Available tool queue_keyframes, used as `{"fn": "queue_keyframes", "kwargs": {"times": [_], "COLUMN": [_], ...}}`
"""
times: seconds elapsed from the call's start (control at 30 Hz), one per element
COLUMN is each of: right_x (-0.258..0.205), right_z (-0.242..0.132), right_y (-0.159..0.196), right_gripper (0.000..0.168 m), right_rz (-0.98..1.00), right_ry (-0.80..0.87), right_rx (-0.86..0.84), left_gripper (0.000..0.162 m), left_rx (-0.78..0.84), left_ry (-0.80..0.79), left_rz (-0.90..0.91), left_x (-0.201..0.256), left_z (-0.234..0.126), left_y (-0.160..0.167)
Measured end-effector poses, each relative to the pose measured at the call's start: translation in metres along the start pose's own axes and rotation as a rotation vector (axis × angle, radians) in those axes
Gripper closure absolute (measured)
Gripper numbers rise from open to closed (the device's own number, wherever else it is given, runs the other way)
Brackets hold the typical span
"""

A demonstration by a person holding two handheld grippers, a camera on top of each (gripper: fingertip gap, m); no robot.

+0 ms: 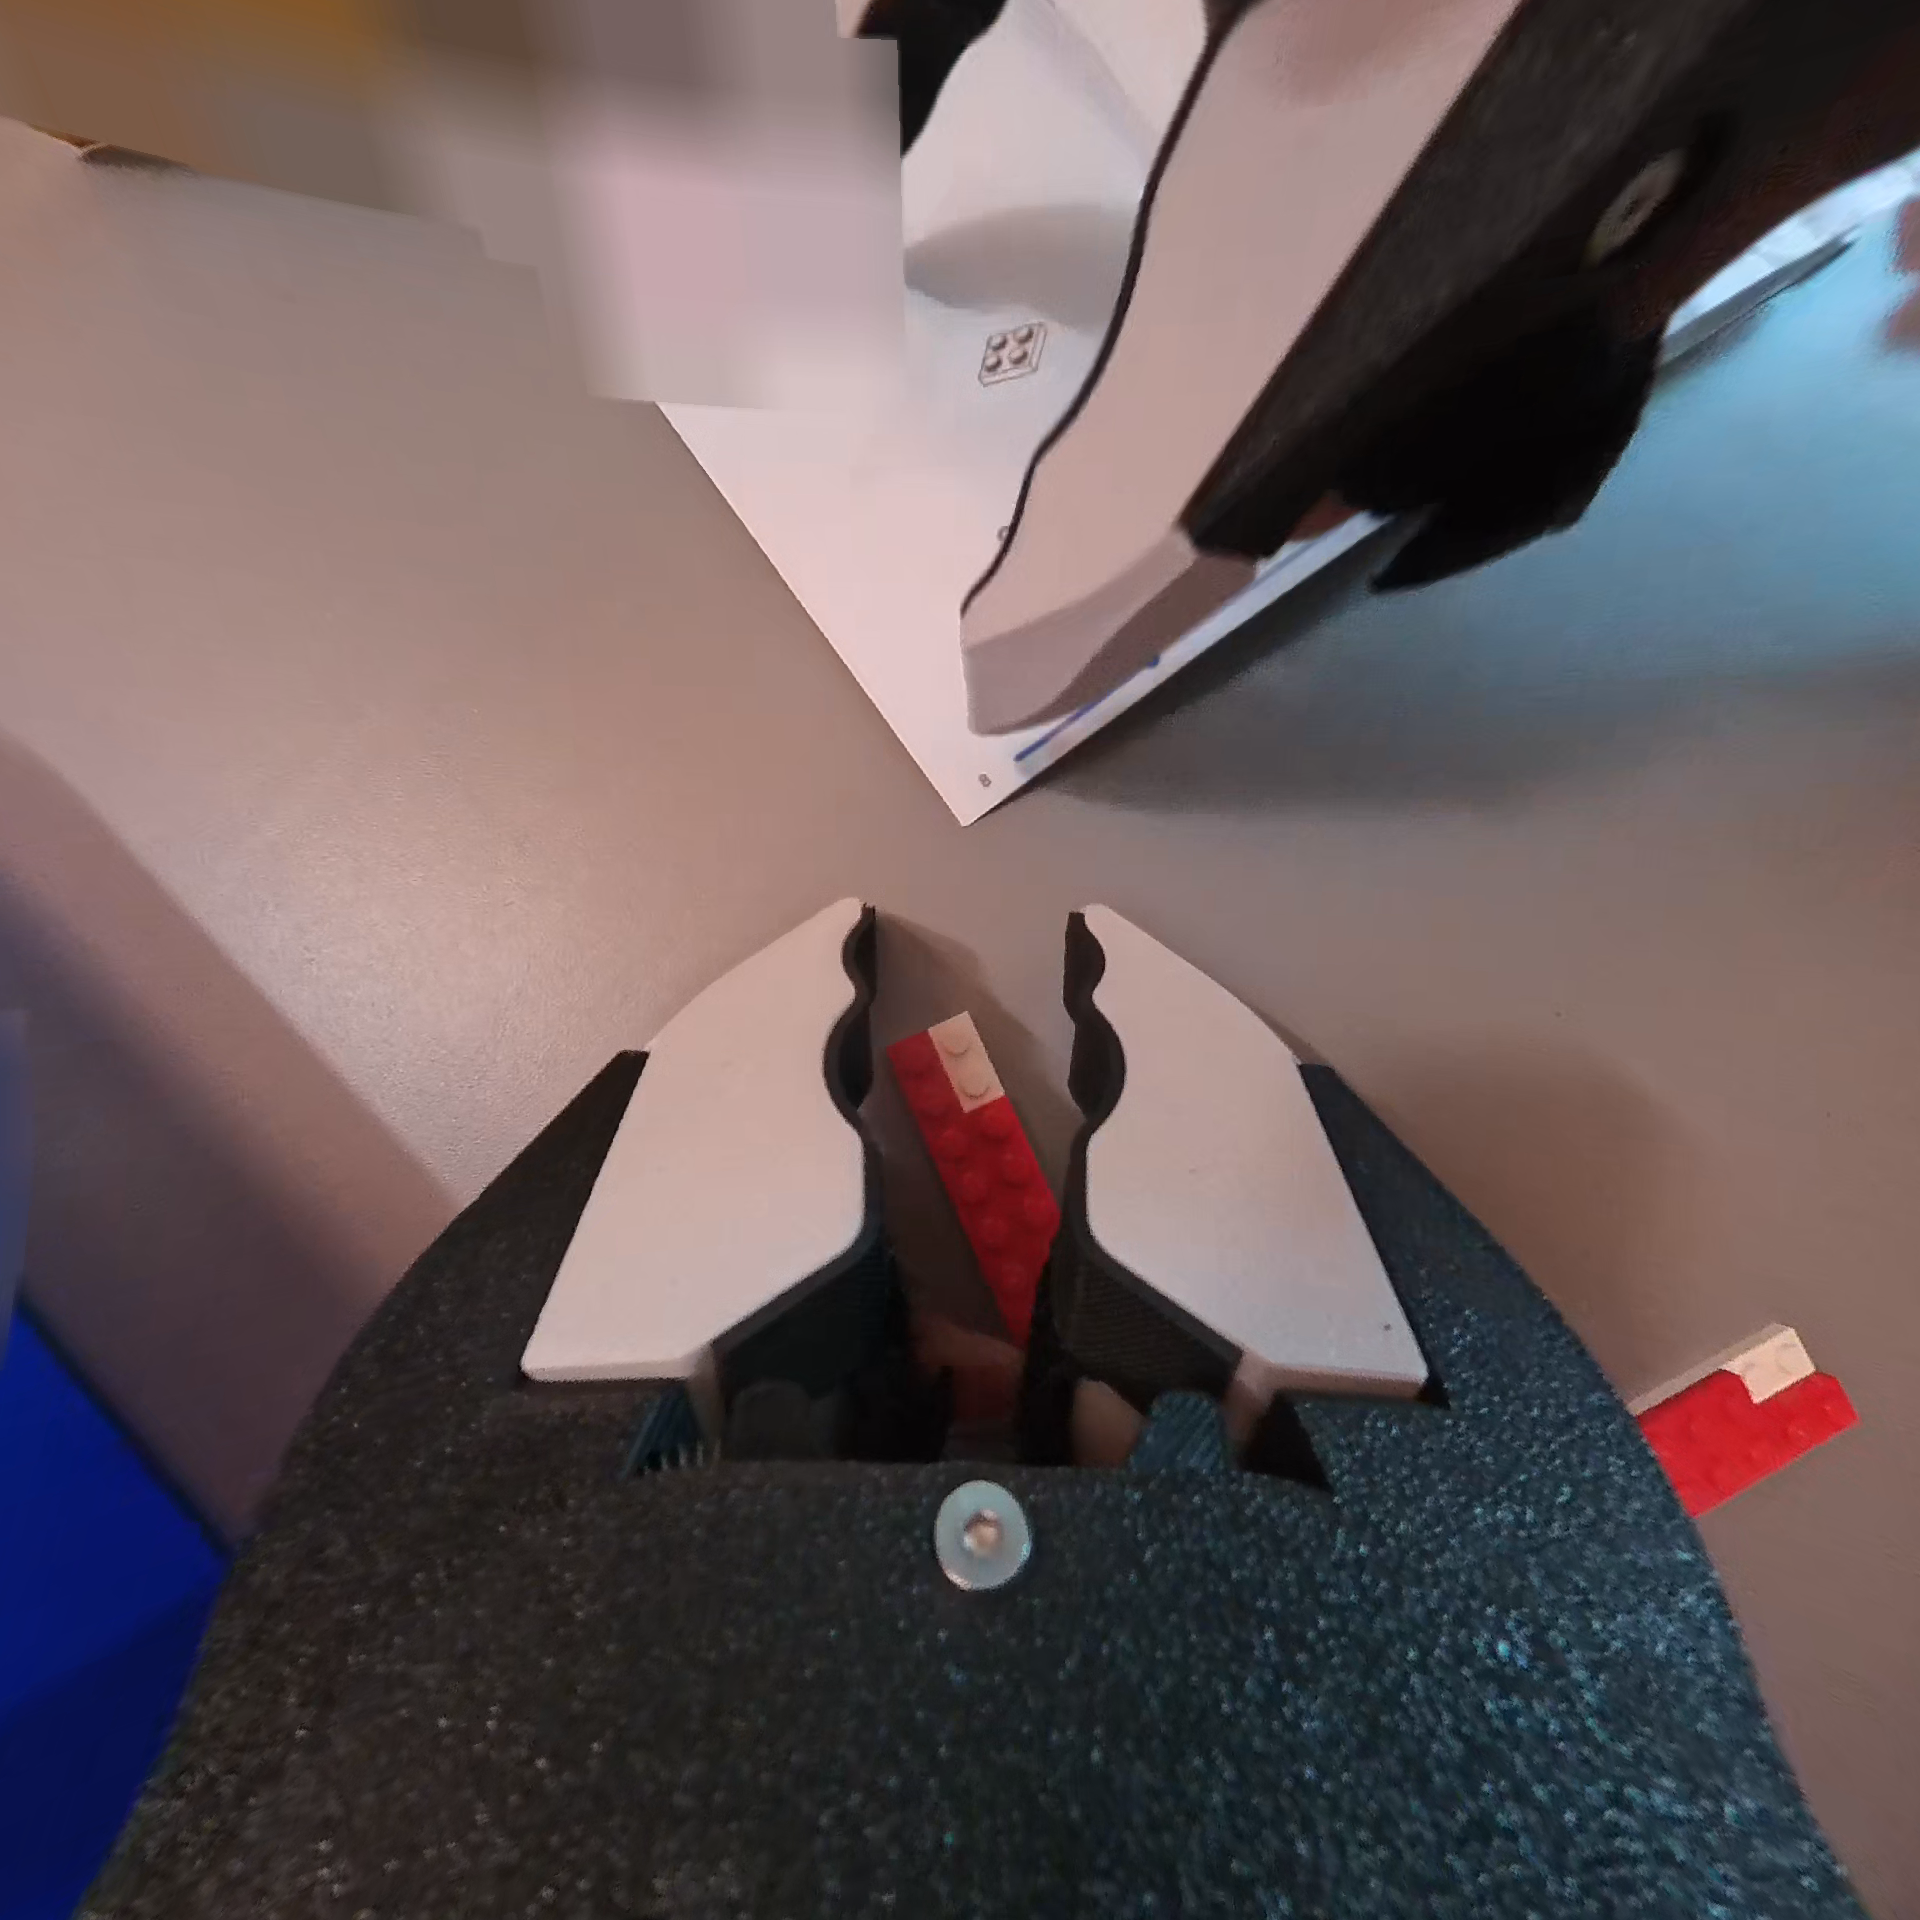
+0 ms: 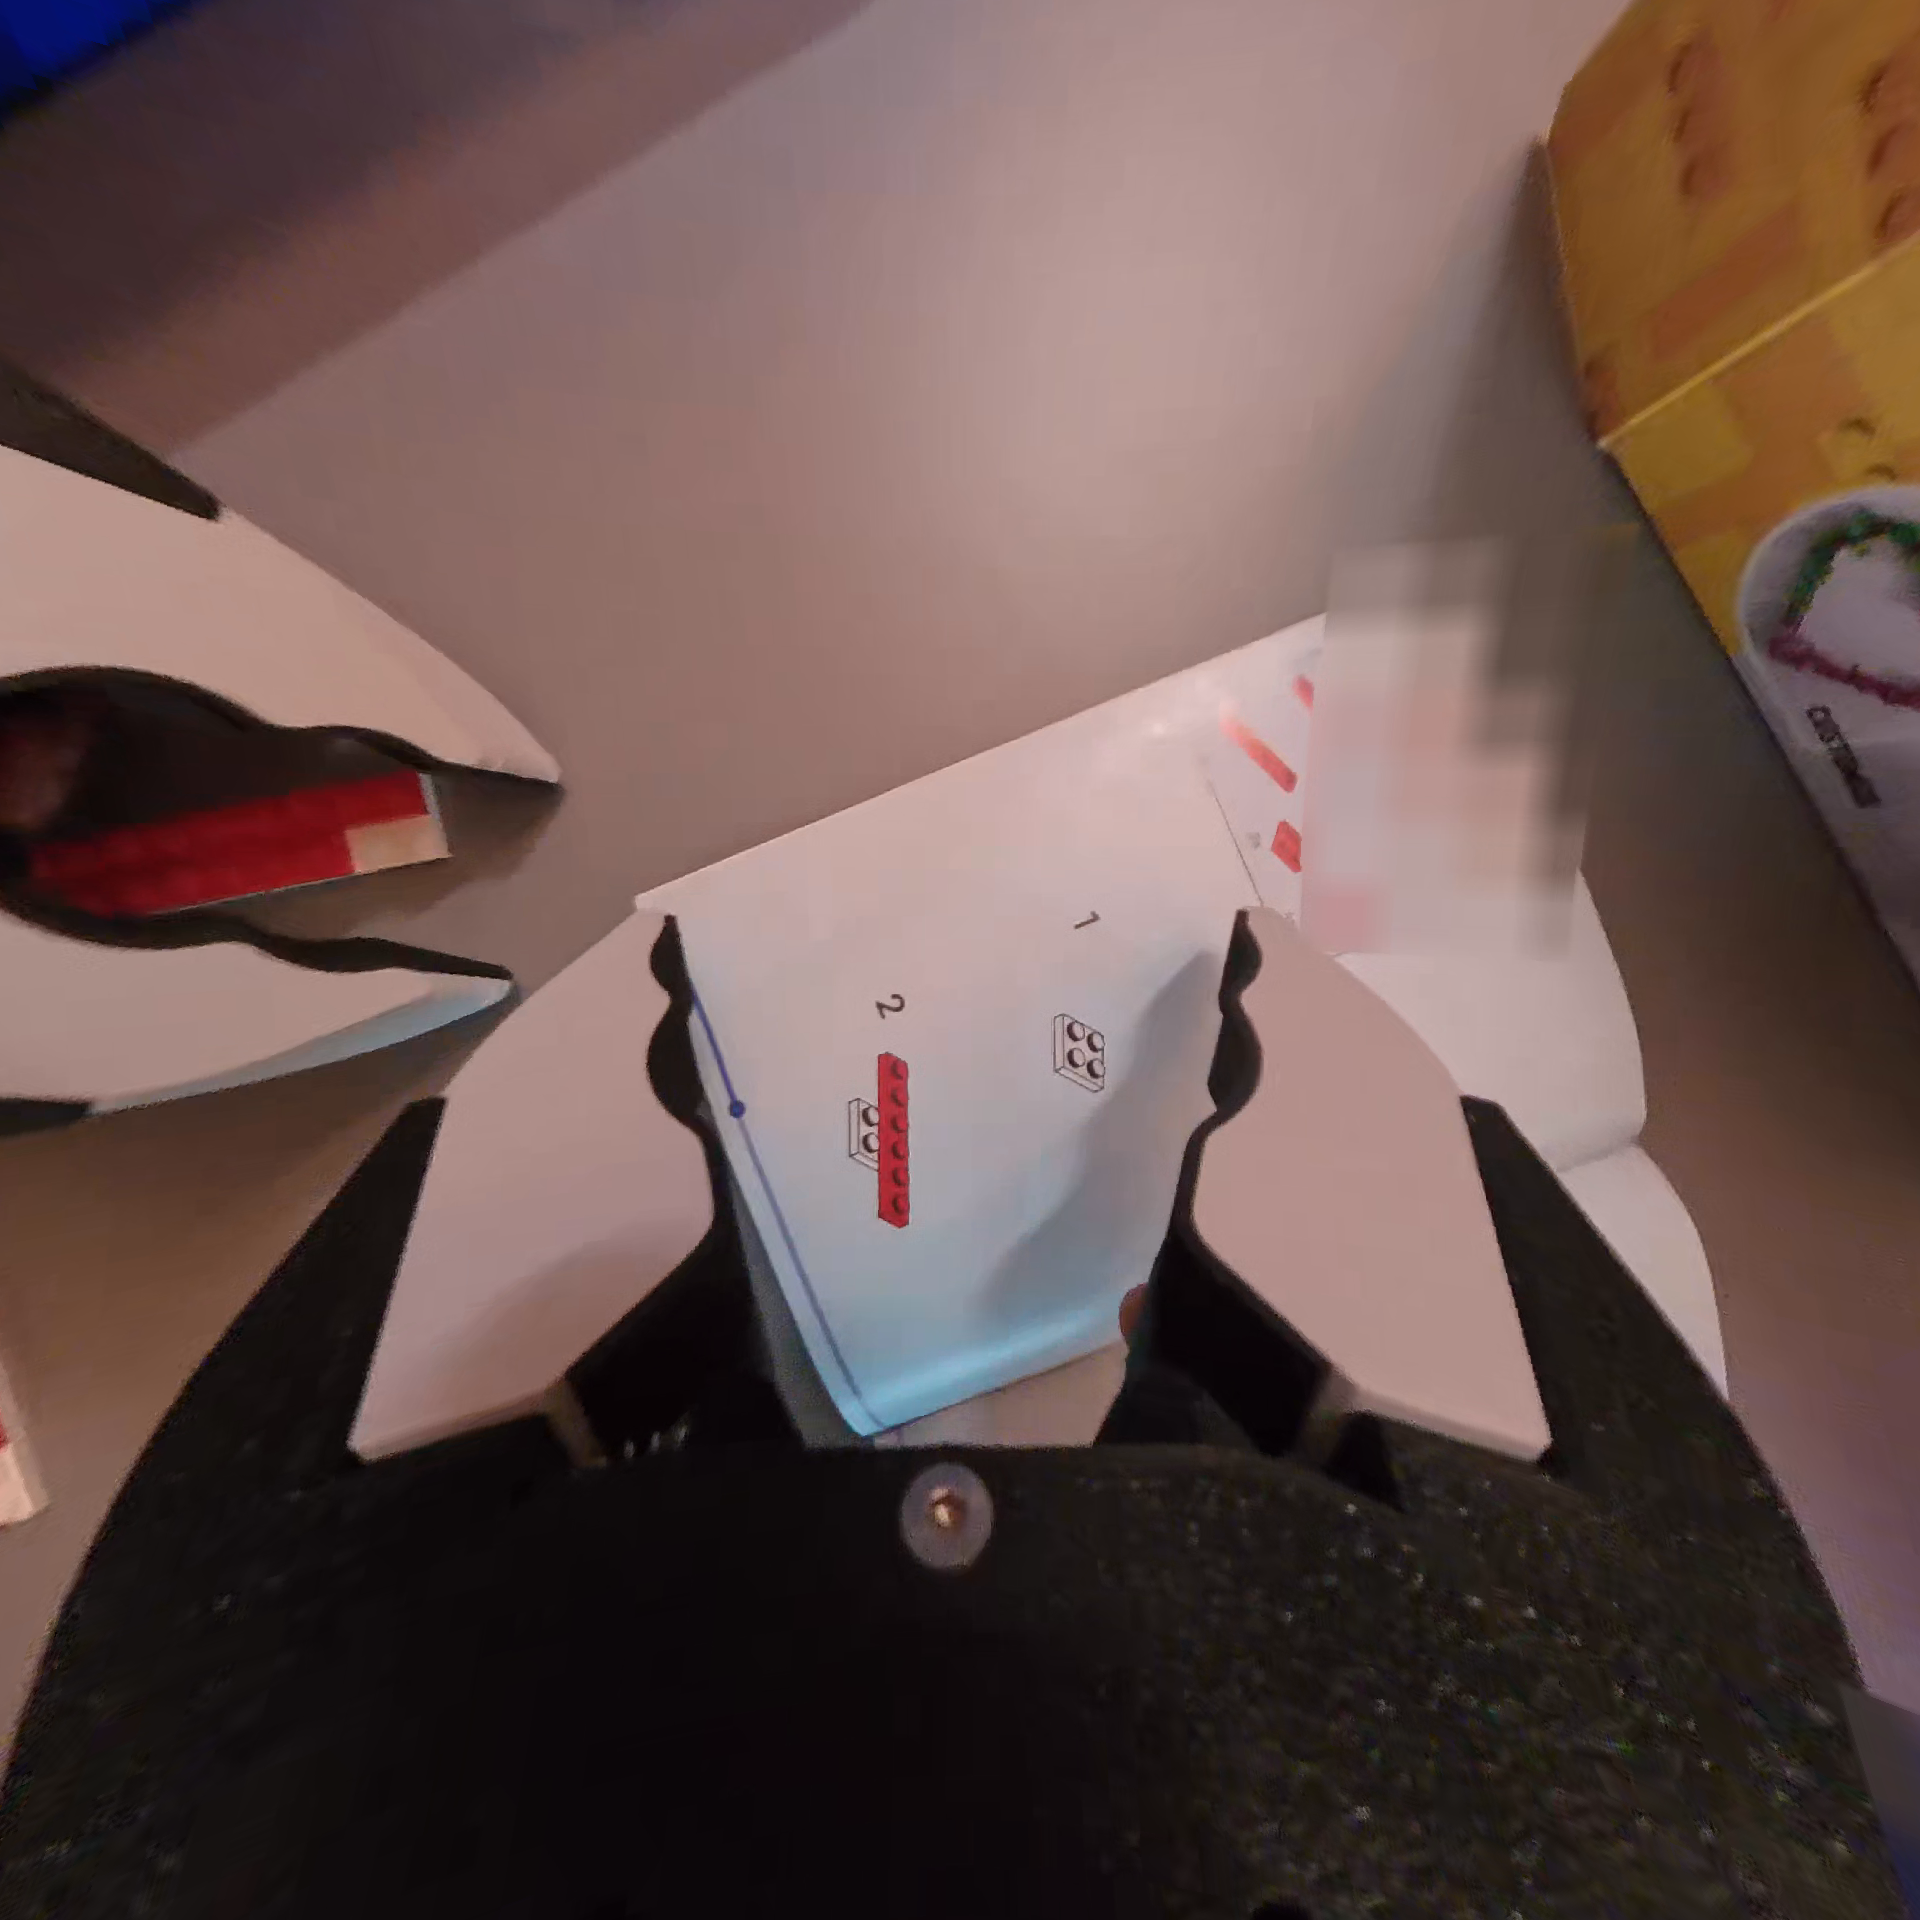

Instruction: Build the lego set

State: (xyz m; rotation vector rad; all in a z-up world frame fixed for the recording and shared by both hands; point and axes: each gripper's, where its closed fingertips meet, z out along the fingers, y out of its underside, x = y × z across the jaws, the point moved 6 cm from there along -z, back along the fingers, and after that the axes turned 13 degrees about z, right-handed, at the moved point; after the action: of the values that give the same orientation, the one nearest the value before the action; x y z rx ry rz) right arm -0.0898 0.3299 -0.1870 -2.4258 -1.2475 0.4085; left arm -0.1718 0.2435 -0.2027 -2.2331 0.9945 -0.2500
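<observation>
My left gripper is shut on a red and white lego piece, a long red plate with a white plate at its far end, held slantwise between the jaws above the grey table. The same gripper and piece show at the left of the right wrist view. My right gripper is open and empty, hovering over the open instruction booklet. One of its fingers shows over the booklet in the left wrist view. A second red and white lego piece lies on the table to the right.
A yellow cardboard box stands at the far right, with a white cup beside it. A blue object lies at the table's left edge.
</observation>
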Motion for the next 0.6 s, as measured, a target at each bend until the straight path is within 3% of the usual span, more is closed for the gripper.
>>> {"fn": "queue_keyframes", "kwargs": {"times": [0.07,0.13,0.33,0.53,0.6], "right_x": [0.001,0.000,0.001,0.009,0.012], "right_z": [0.008,0.012,0.012,0.011,0.009], "right_y": [0.005,0.007,0.009,0.010,0.011], "right_gripper": [0.070,0.089,0.092,0.109,0.126], "right_rz": [-0.001,0.036,0.041,0.037,0.041], "right_ry": [0.065,0.013,-0.006,-0.023,-0.026], "right_rx": [-0.044,-0.051,-0.035,0.003,0.019], "left_gripper": [0.128,0.128,0.128,0.127,0.127], "left_rx": [0.008,0.019,0.027,0.031,0.027], "left_ry": [0.004,0.002,-0.004,-0.009,-0.008], "left_rz": [-0.004,0.005,0.006,0.006,0.008], "left_x": [0.001,0.002,0.002,0.001,0.001], "left_z": [-0.001,-0.002,-0.004,-0.005,-0.005], "left_y": [-0.001,-0.003,-0.004,-0.005,-0.004]}}
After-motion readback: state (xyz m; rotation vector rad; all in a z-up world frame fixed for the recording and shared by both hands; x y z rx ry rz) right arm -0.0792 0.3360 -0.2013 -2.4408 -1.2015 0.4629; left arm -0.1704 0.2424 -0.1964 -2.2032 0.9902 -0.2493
